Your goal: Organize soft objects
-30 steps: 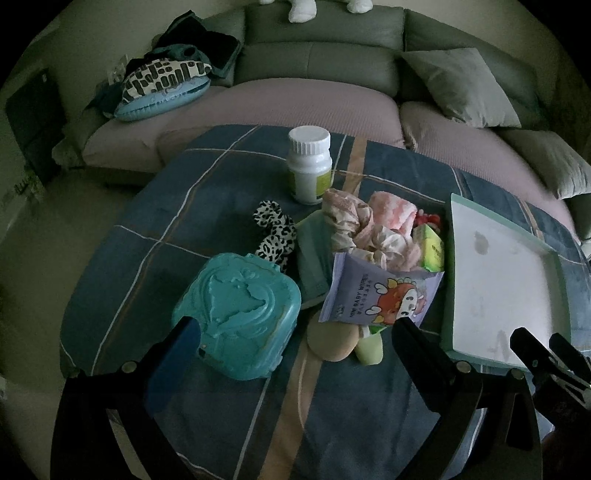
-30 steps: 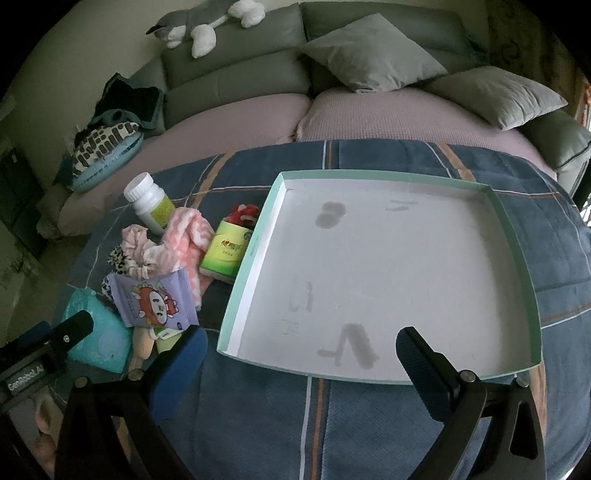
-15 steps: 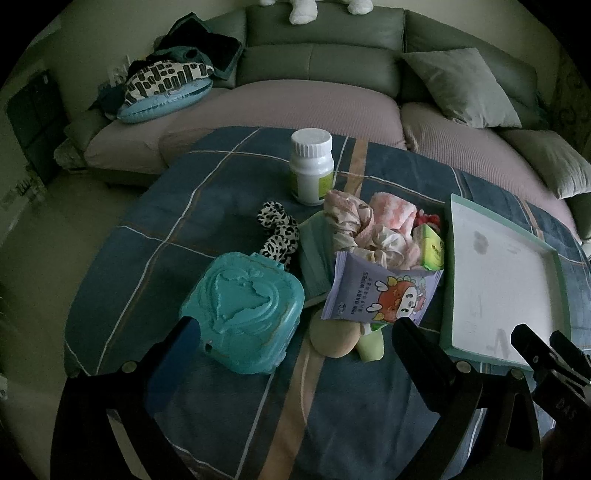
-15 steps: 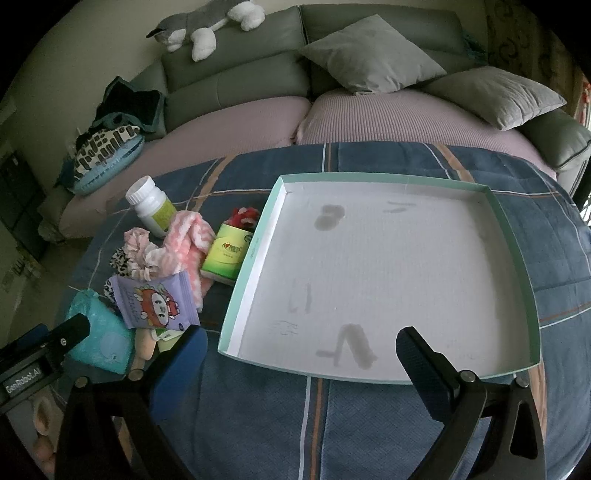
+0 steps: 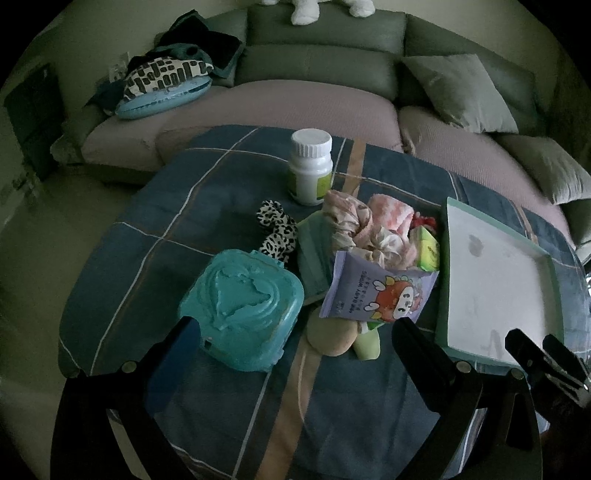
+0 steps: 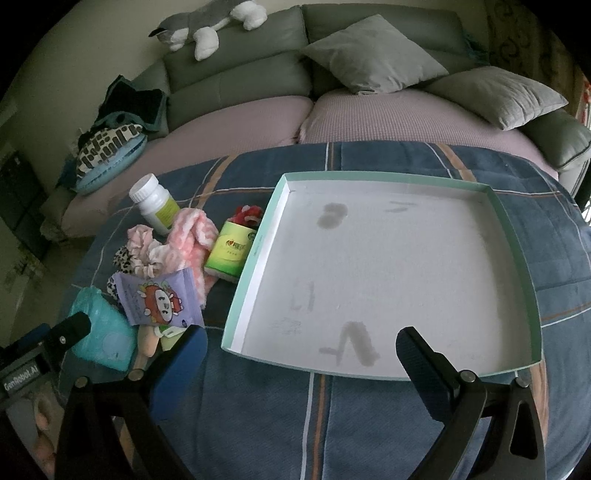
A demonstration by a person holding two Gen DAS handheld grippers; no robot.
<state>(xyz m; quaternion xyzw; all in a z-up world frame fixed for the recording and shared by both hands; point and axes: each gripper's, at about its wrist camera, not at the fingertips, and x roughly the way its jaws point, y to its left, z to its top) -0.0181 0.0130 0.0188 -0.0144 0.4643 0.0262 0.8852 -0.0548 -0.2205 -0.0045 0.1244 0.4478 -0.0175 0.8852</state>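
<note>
The left gripper [image 5: 295, 328] hangs above the near edge of the counter [image 5: 155, 236], which is covered by a blue checked cloth, and its two fingers are spread wide with nothing between them. Just under it lies a teal plastic box [image 5: 242, 308] with a heart shape on the lid, and beside this box is a purple wipes pack [image 5: 373, 291] with a cartoon face. Behind the pack is a heap of soft things: a pink fluffy cloth [image 5: 389, 214], pale pink scrunchies [image 5: 376, 240] and a leopard scrunchie [image 5: 277, 230], all touching each other. A white bottle [image 5: 310, 166] stands upright behind the heap, and a small green can [image 6: 231, 249] lies just beside the tray. A beige round sponge [image 5: 330, 334] lies partly under the wipes pack. The right gripper [image 6: 301, 345] is also wide open and holds nothing; it hangs over the near rim of the white tray [image 6: 517, 236], which has a green border. The tray has only some grey marks on its bottom. A sofa [image 6: 236, 125] with grey pillows [image 6: 373, 55] stands behind the counter, and a plush toy [image 6: 207, 20] lies on its back.
</note>
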